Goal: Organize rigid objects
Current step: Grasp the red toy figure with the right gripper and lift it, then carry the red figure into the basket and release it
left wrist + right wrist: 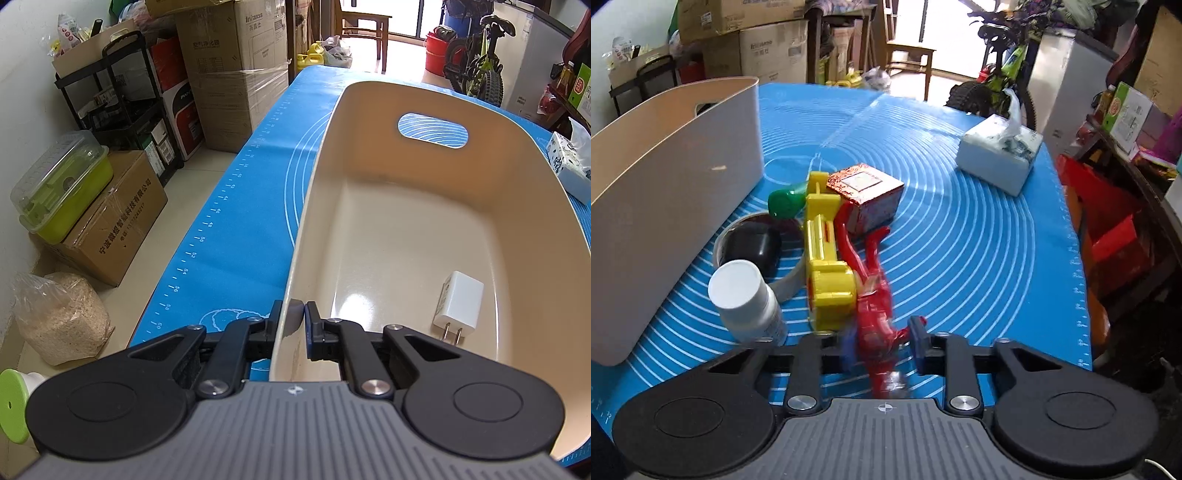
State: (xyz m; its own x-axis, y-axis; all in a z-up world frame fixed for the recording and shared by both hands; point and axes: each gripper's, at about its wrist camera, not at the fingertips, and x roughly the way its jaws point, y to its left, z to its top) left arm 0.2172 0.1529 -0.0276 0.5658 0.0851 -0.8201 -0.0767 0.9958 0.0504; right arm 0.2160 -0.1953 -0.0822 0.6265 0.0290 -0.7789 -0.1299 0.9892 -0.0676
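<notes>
My left claw clamps the bin rim. Right claw half-closed around the red toy, contact blurred; centre it before lifting.

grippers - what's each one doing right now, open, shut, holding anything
Left gripper: shut on the rim of the beige bin.
Right gripper: around the red toy figure; too blurred to tell whether it grips.

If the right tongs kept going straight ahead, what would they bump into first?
Probably the red toy figure: it already lies between the right tongs, with the yellow toy just beside it.
</notes>
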